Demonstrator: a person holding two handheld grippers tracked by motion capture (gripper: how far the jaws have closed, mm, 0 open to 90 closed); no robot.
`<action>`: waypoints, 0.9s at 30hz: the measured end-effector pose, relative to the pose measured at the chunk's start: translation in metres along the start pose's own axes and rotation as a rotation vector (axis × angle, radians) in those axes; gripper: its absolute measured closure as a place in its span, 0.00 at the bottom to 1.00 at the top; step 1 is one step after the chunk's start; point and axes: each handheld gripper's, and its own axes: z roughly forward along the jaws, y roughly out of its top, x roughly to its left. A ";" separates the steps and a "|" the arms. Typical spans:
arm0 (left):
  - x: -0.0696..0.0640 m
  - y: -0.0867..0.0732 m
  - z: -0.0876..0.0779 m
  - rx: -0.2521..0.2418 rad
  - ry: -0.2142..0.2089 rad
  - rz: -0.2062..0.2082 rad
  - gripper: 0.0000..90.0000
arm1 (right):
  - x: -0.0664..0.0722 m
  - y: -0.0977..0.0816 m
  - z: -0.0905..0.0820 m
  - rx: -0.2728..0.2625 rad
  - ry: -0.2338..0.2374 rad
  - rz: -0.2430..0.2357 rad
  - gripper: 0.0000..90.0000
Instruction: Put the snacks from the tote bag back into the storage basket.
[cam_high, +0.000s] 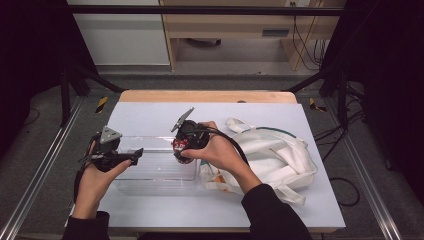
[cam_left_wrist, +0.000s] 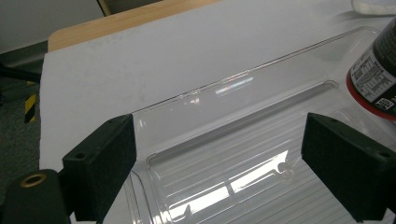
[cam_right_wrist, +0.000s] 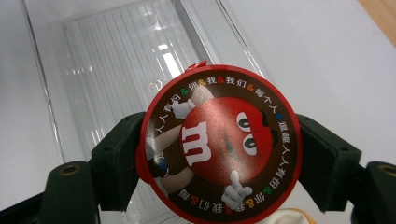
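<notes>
Left gripper (cam_high: 134, 156): we hold it level, jaws spread wide, nothing between the pads. Right gripper (cam_high: 179, 148): tilted down from our right hand (cam_high: 212, 150), jaws clamped on both sides of a round canister (cam_right_wrist: 219, 147). Both forearms in dark sleeves.

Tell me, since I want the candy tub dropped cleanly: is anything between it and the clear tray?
Nothing visible. The right gripper holds the tub above the tray, whose floor below looks bare. The left gripper straddles the tray's other end, jaws open, away from the tub.
</notes>
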 end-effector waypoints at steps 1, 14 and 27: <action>0.000 0.000 0.000 0.000 -0.001 0.001 0.11 | 0.000 0.000 0.000 0.002 0.001 0.000 0.28; -0.003 0.000 0.002 0.007 -0.007 0.010 0.11 | 0.002 -0.005 0.011 0.018 0.003 0.002 0.28; -0.004 0.000 0.002 0.010 -0.013 0.012 0.11 | 0.003 -0.009 0.019 0.029 0.002 -0.009 0.28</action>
